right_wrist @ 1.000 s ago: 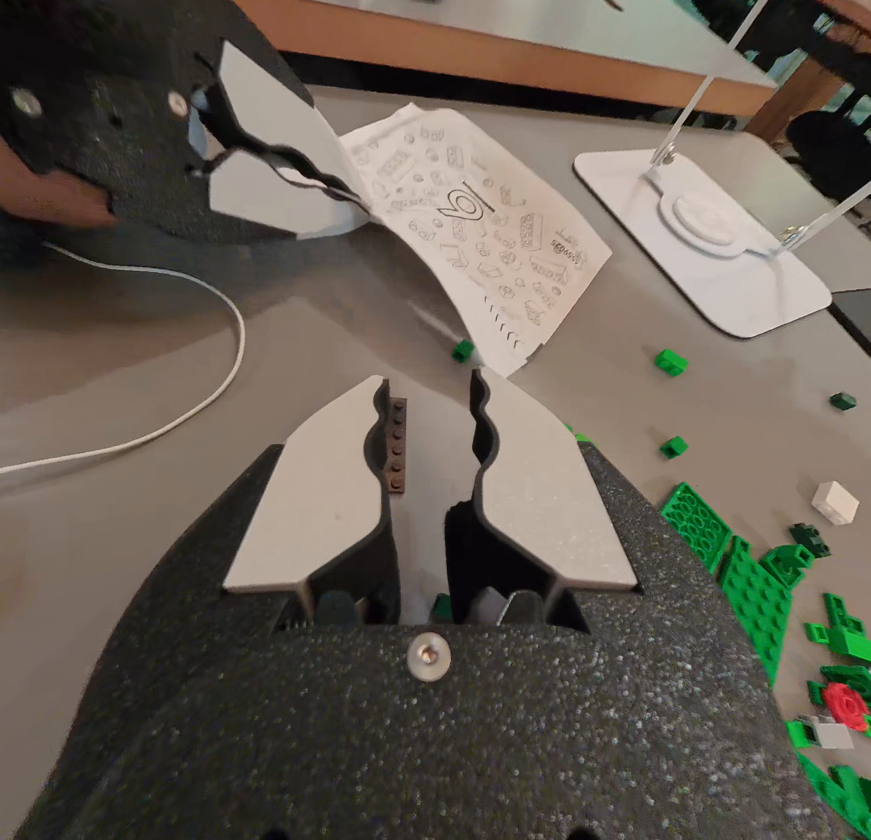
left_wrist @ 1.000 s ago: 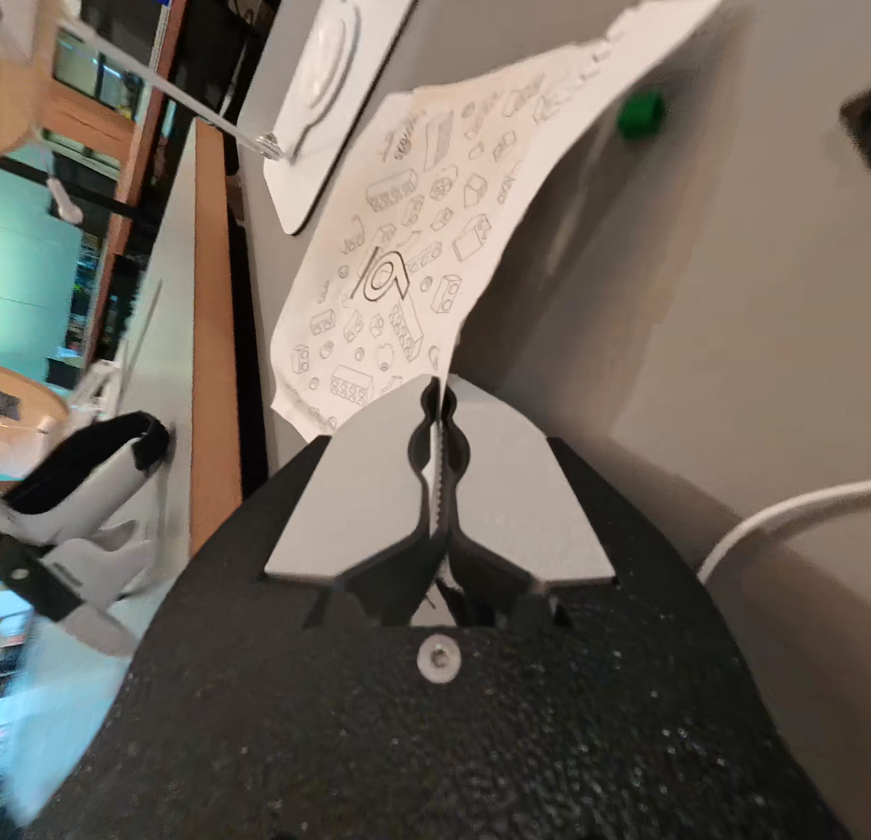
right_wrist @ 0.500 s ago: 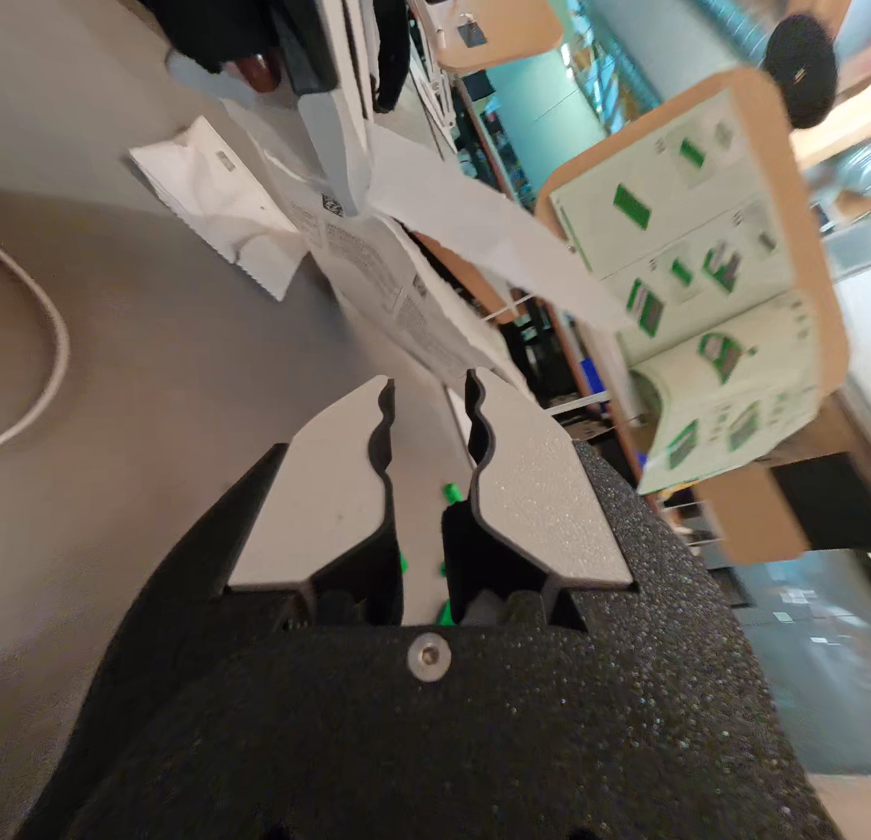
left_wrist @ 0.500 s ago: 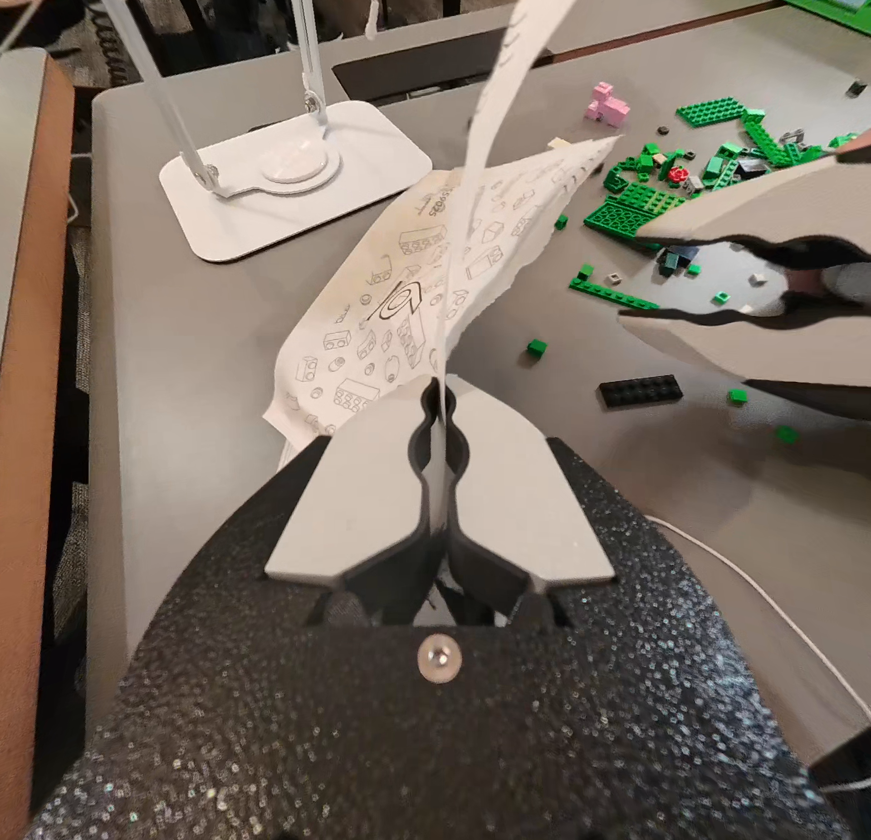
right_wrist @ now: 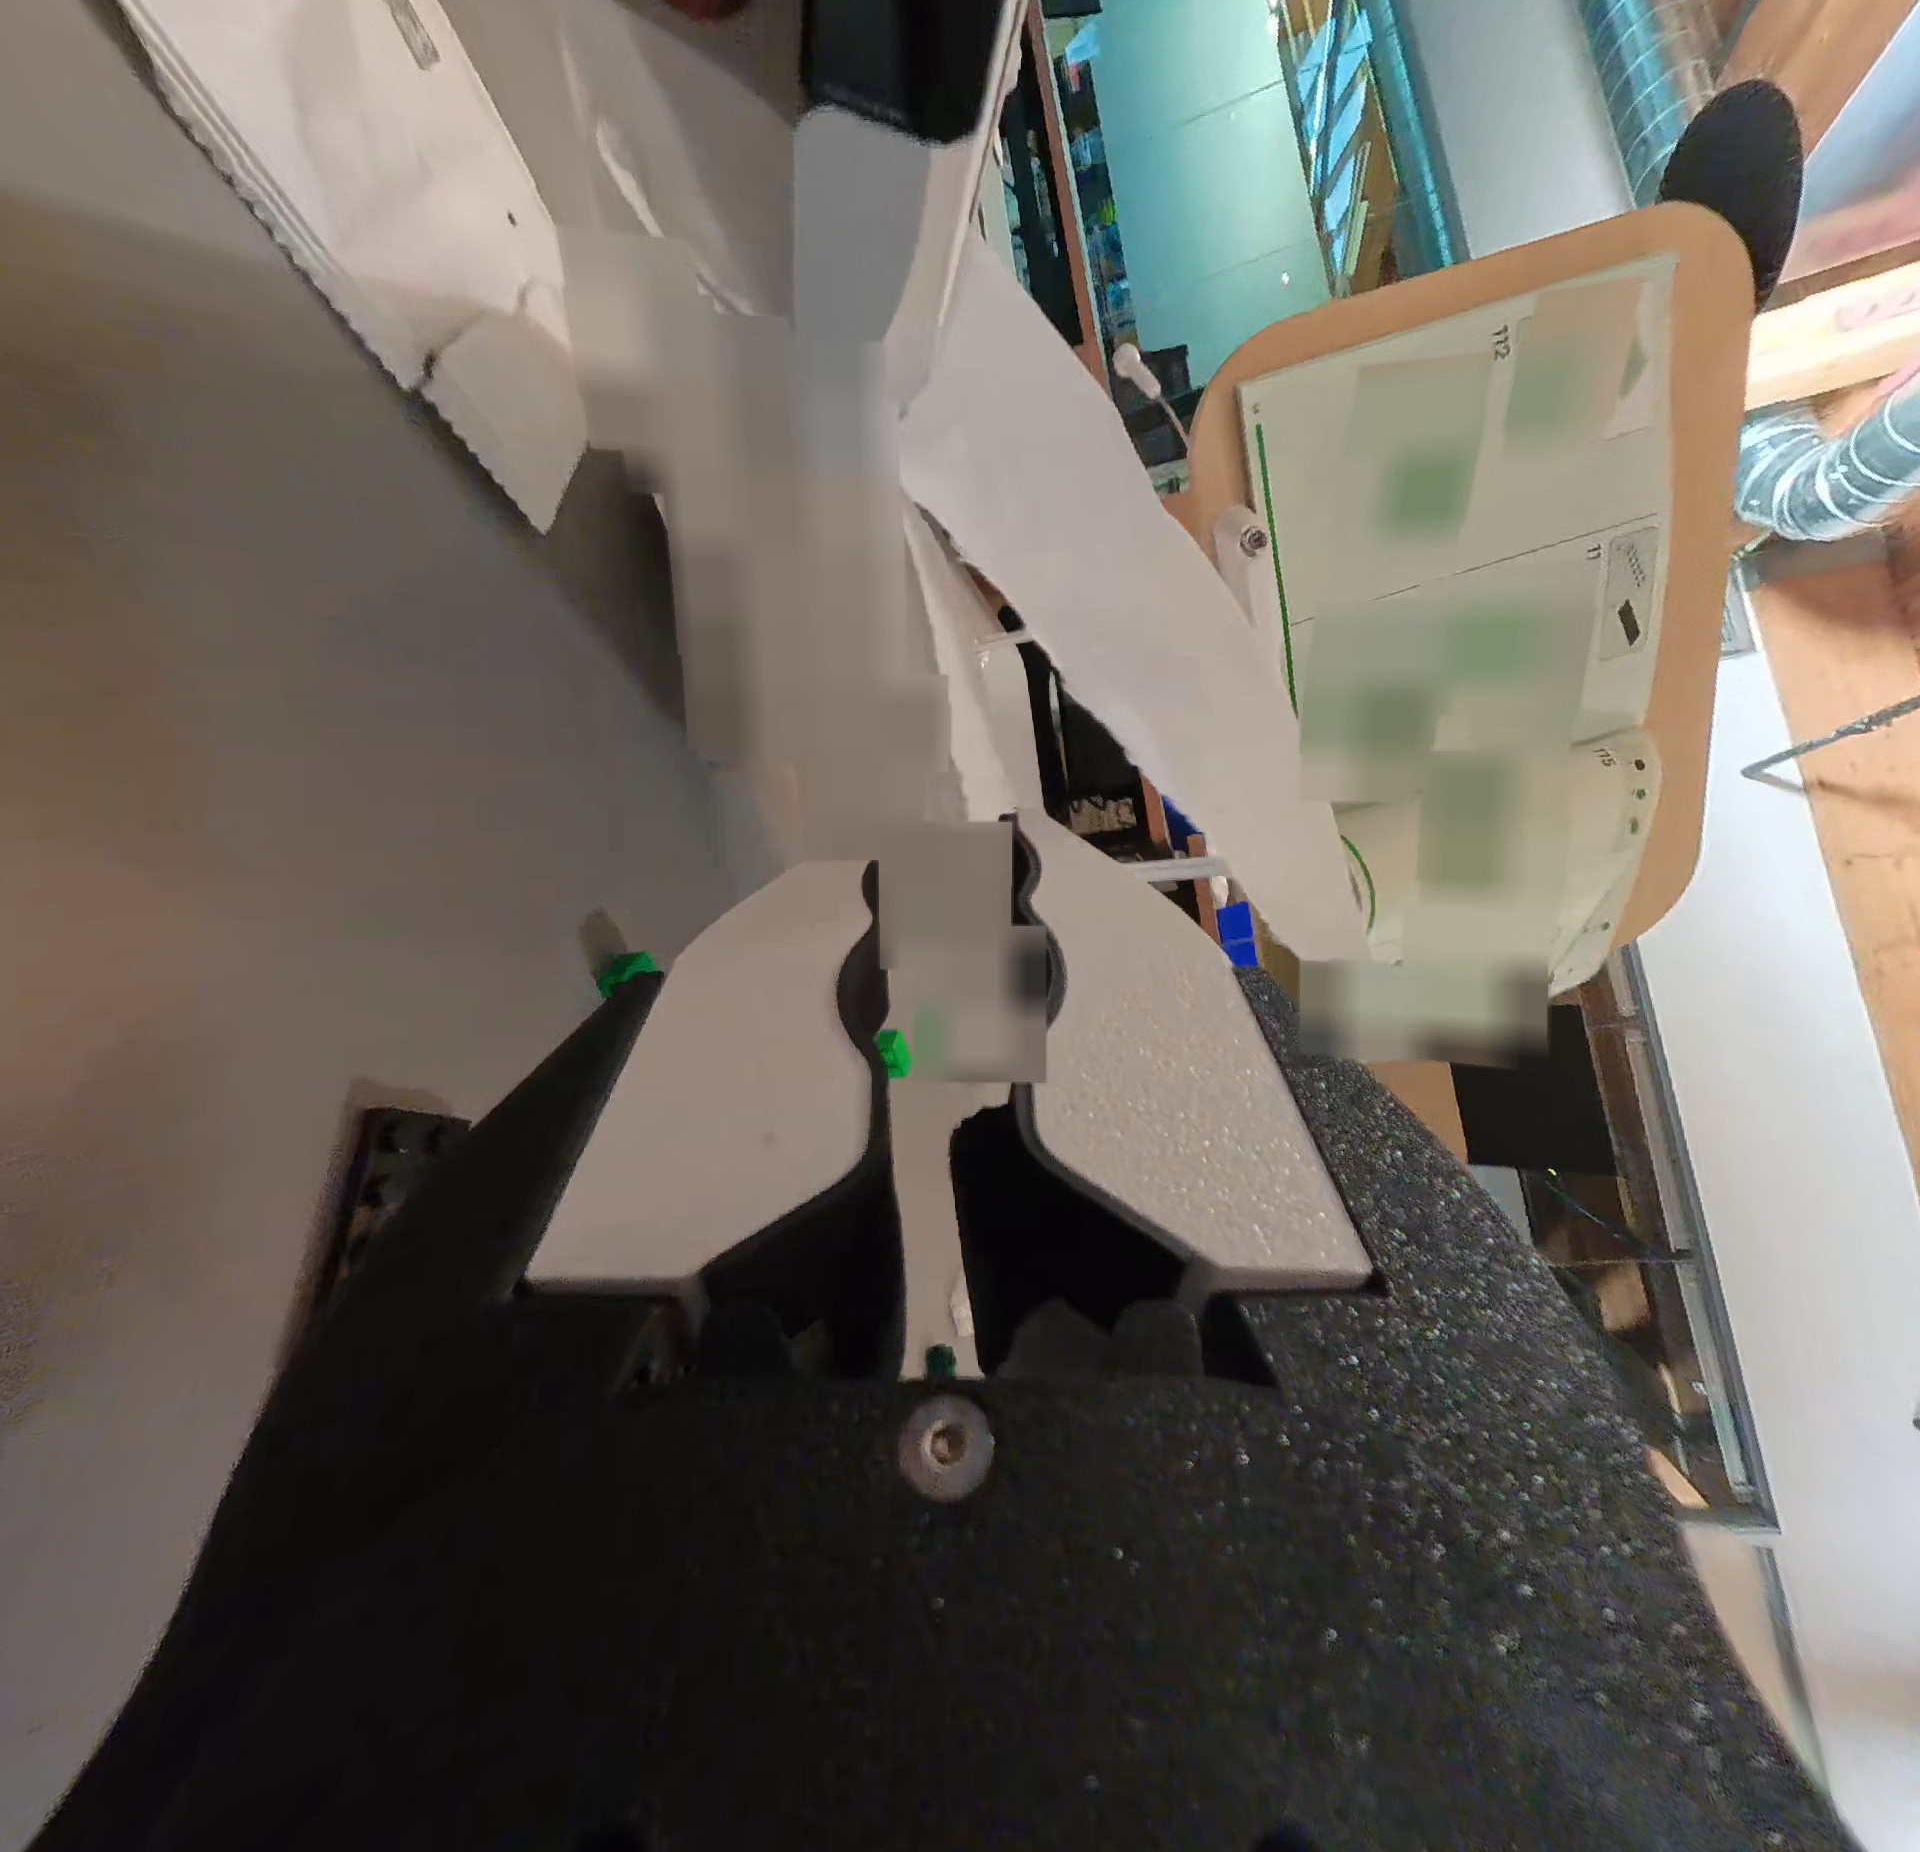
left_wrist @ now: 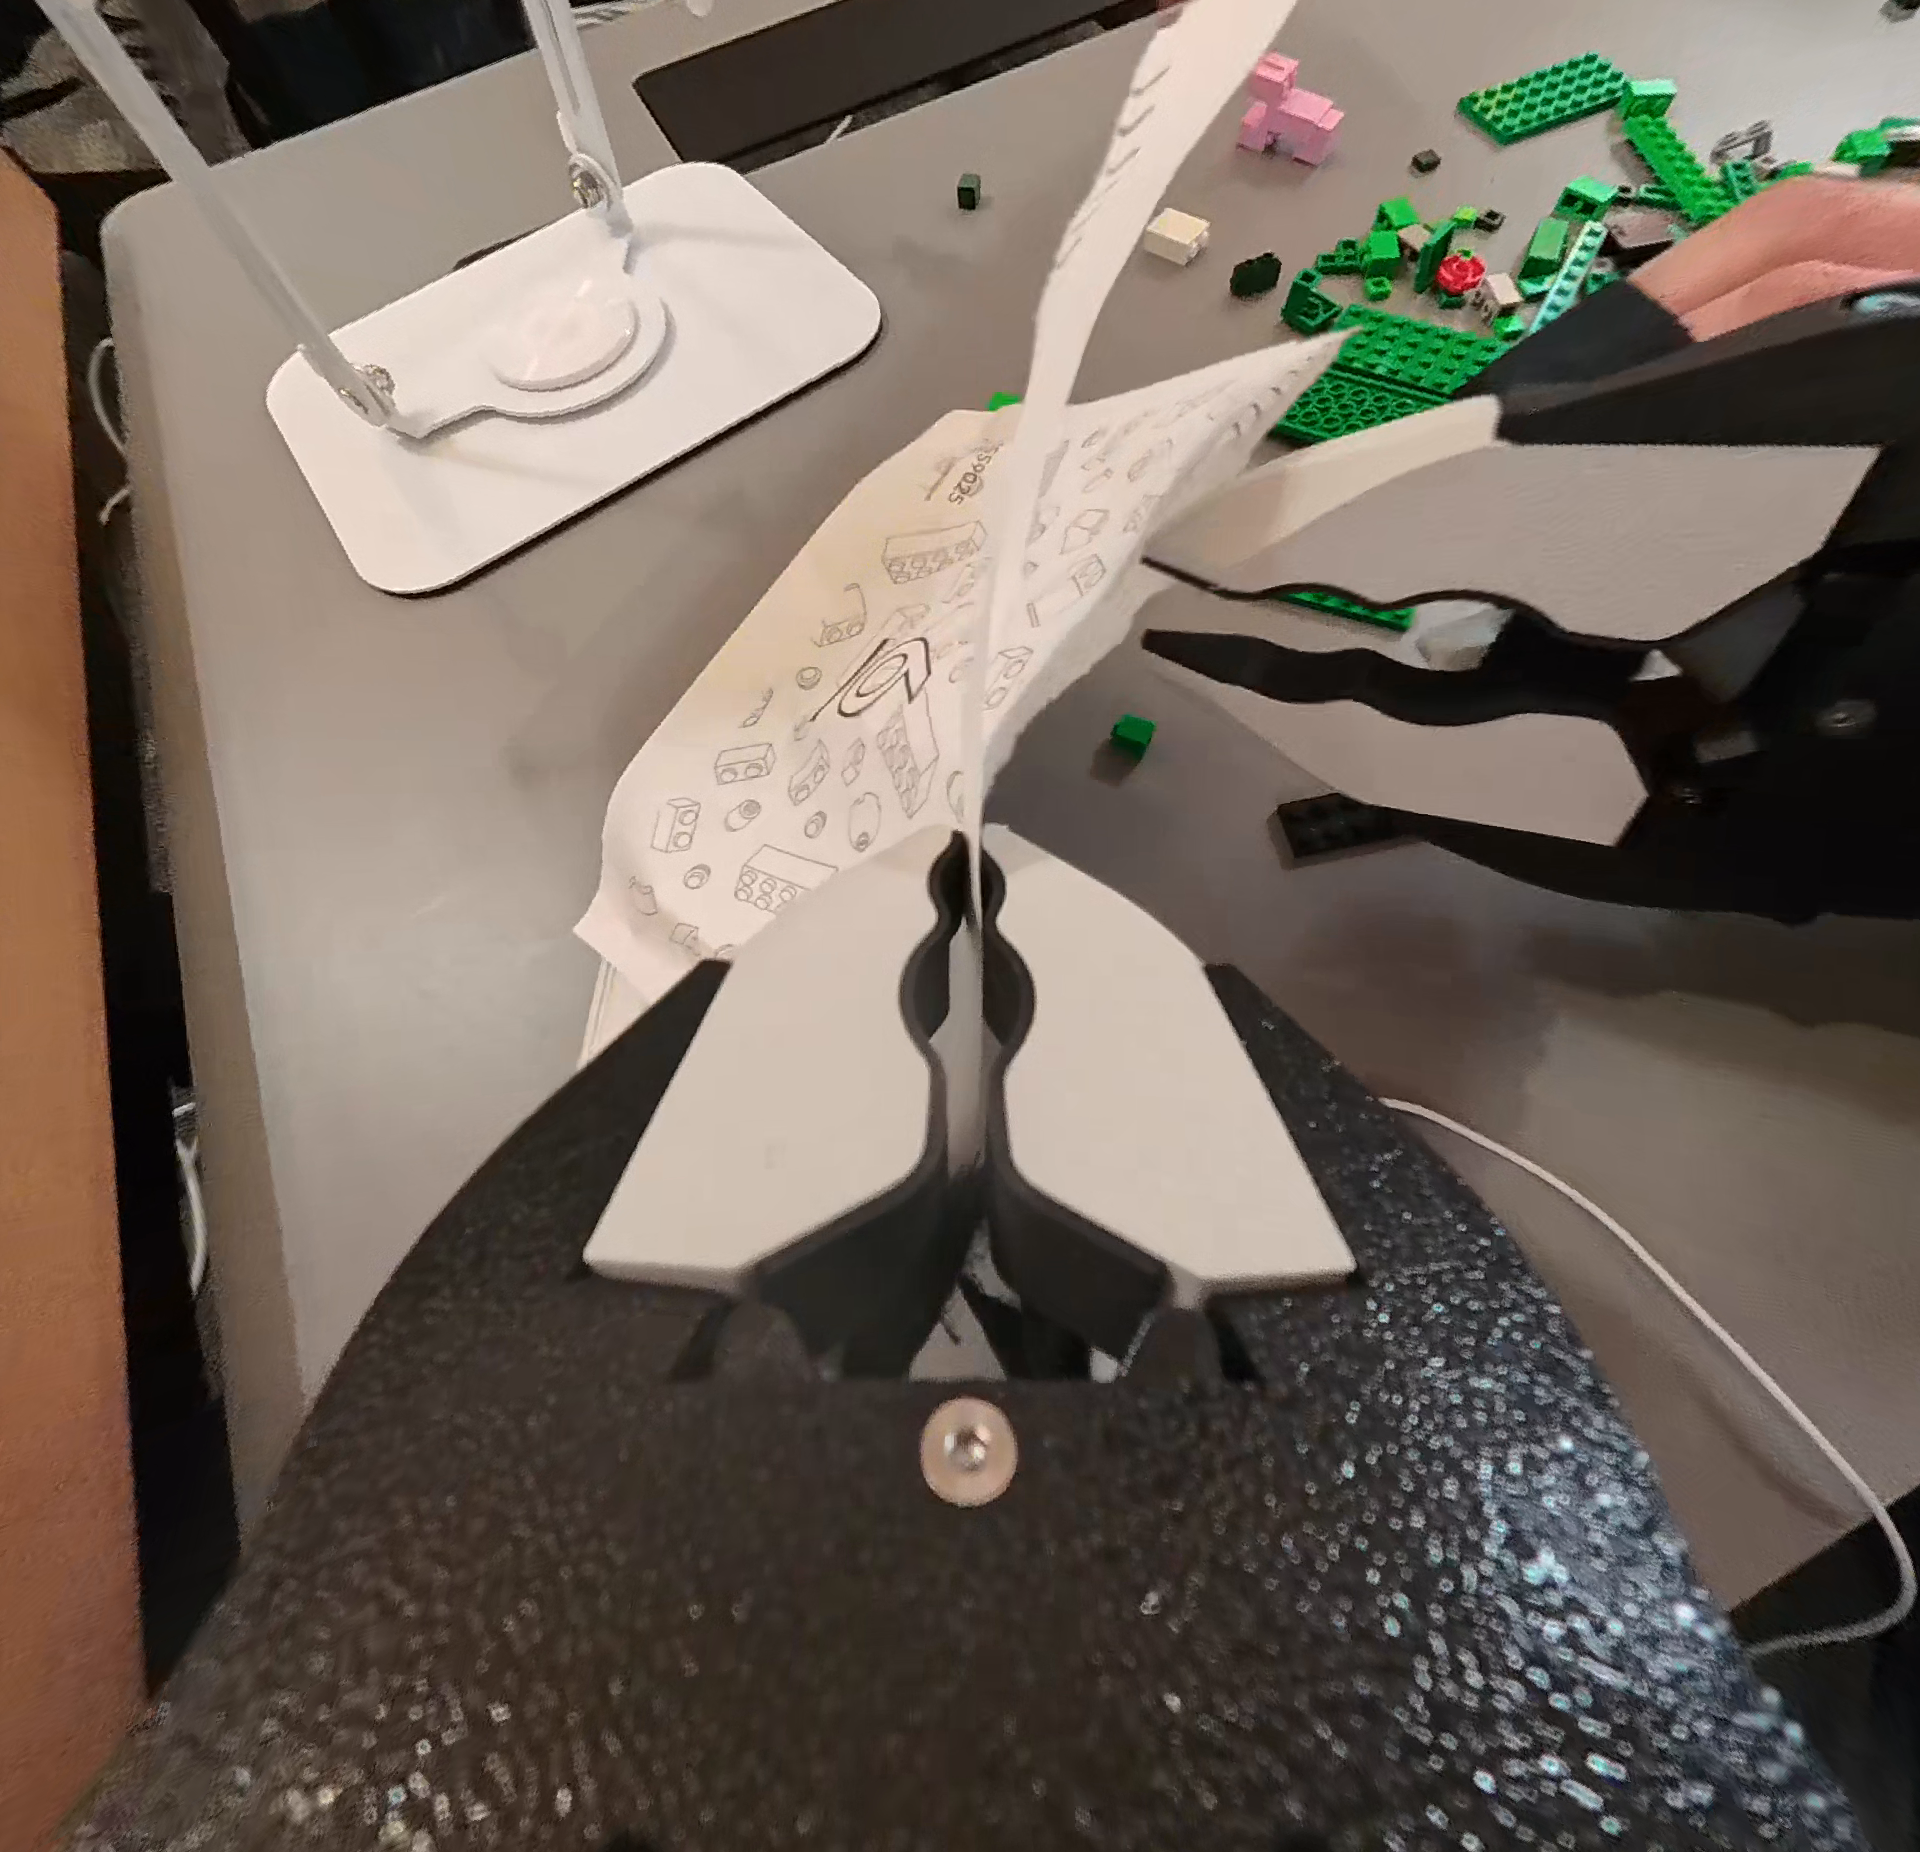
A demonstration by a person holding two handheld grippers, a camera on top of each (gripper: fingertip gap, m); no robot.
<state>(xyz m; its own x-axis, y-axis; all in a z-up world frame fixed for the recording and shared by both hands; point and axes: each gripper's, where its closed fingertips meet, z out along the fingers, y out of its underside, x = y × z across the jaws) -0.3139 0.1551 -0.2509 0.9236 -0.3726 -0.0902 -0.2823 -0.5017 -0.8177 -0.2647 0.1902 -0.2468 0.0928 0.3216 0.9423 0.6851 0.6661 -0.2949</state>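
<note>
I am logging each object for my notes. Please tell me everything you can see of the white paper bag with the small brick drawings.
The paper bag is thin white paper printed with black outline drawings of bricks. It is torn open: one flap stands up, the other spreads low over the grey table. The left gripper is shut on its lower edge, holding it lifted. The right gripper, fingers parted, reaches its far edge; contact is unclear.

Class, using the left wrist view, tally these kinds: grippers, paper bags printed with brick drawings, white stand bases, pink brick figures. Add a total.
Grippers: 2, the left gripper and the right gripper
Printed paper bag: 1
White stand base: 1
Pink brick figure: 1
Total: 5
</note>
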